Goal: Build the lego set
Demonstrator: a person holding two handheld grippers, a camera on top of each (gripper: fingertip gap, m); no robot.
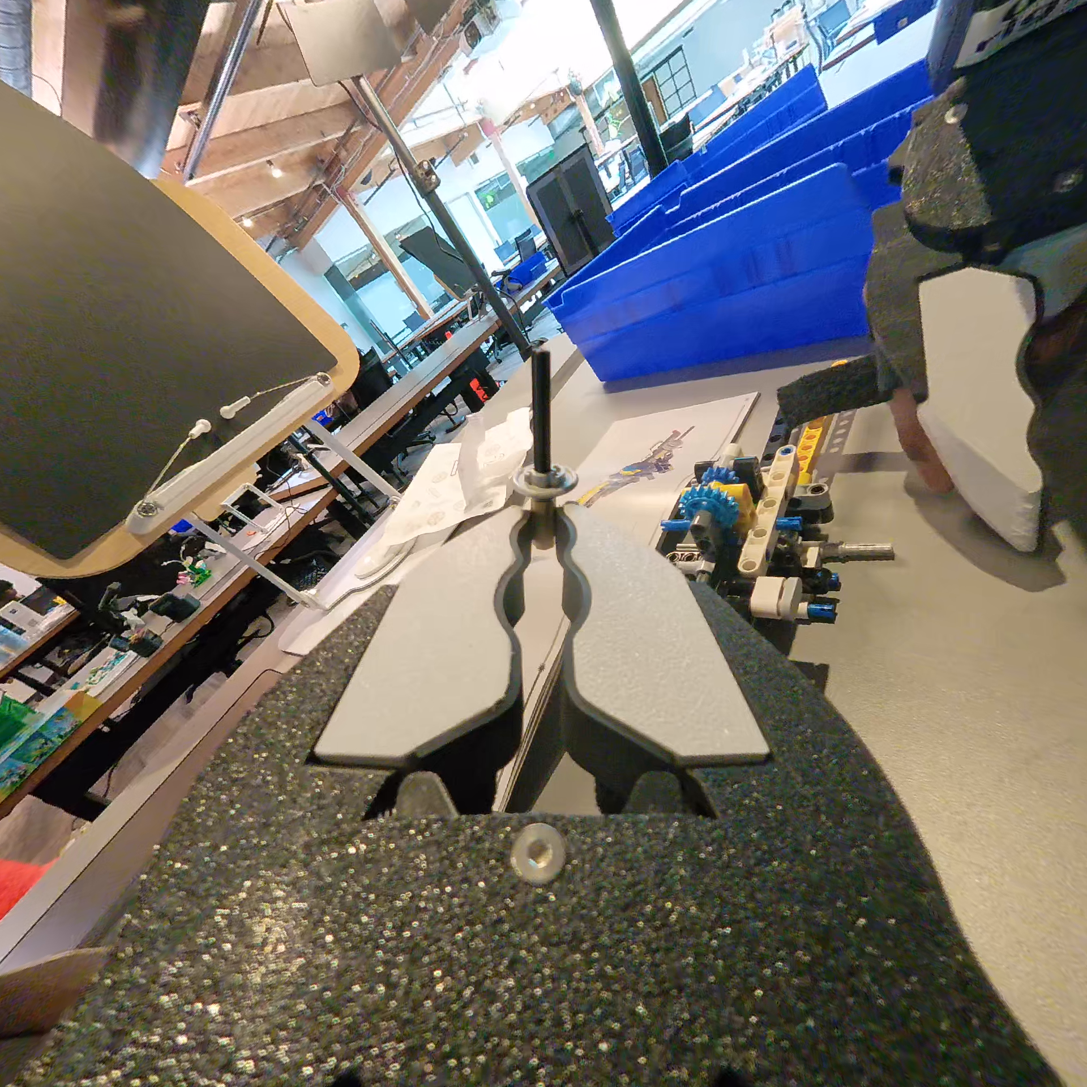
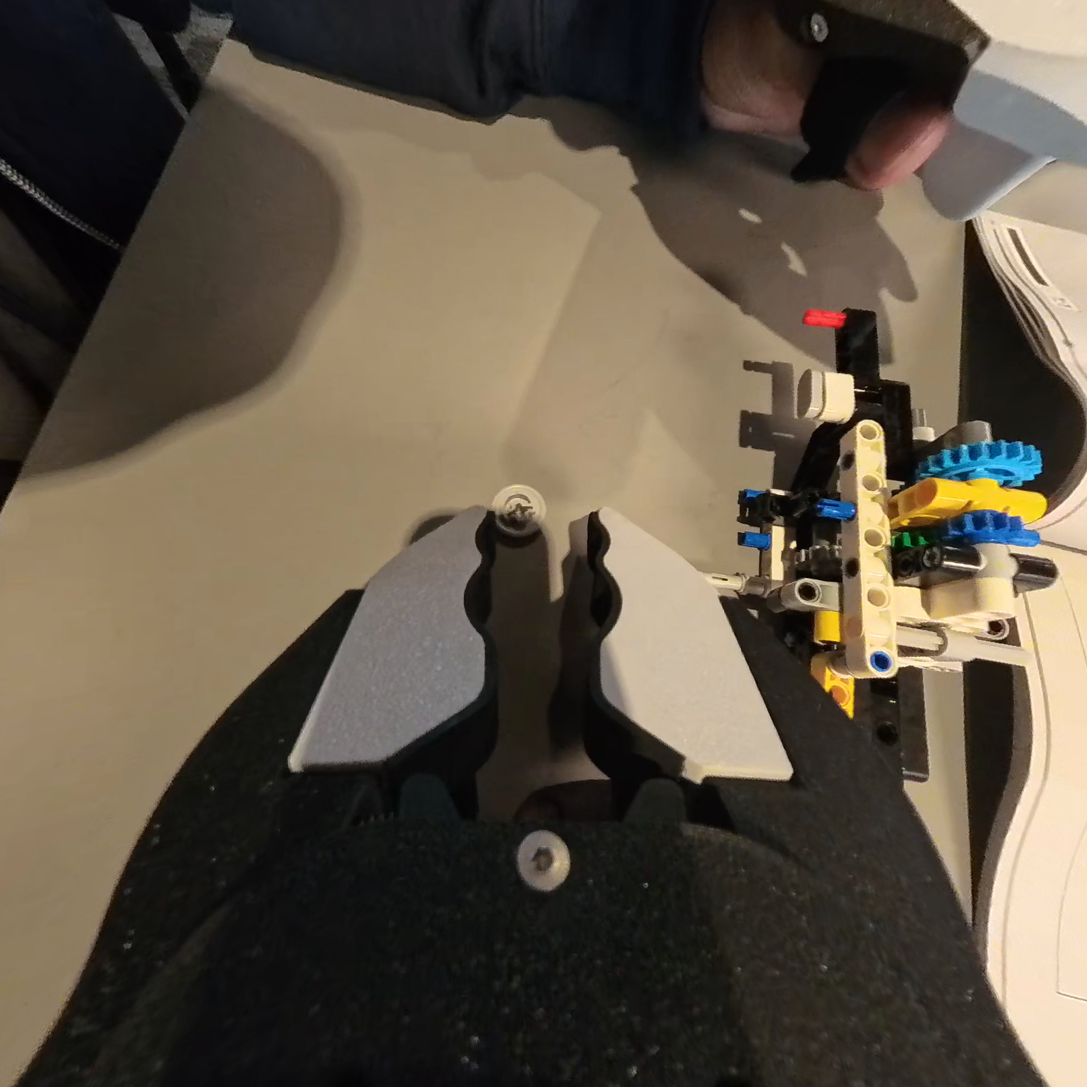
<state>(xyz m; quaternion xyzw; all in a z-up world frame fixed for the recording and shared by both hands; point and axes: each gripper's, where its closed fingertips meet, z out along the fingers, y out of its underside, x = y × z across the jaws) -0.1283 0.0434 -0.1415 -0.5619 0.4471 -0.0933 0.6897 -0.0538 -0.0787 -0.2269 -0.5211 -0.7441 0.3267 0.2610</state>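
My left gripper (image 1: pixel 544 509) is shut on the lower end of a black axle (image 1: pixel 540 406). The axle stands upright and carries a grey flanged bush (image 1: pixel 544 479) just above the fingertips. The part-built lego model (image 1: pixel 759 523), with blue gears, yellow parts and white beams, lies on the grey table to its right. It also shows in the right wrist view (image 2: pixel 864 547). My right gripper (image 2: pixel 538 514) is open, close above the table and left of the model. A small round clear-grey piece (image 2: pixel 517 509) lies at its left fingertip; I cannot tell if they touch. The right gripper also shows in the left wrist view (image 1: pixel 976 406).
Blue bins (image 1: pixel 735 282) line the table's far side. A printed instruction sheet (image 1: pixel 664 447) and clear plastic bags (image 1: pixel 470 470) lie behind the model. A dark board on a stand (image 1: pixel 147 323) hangs at the left. A person's dark sleeve (image 2: pixel 412 53) is at the top. The tips of one gripper are about 15 cm away from the tips of the other.
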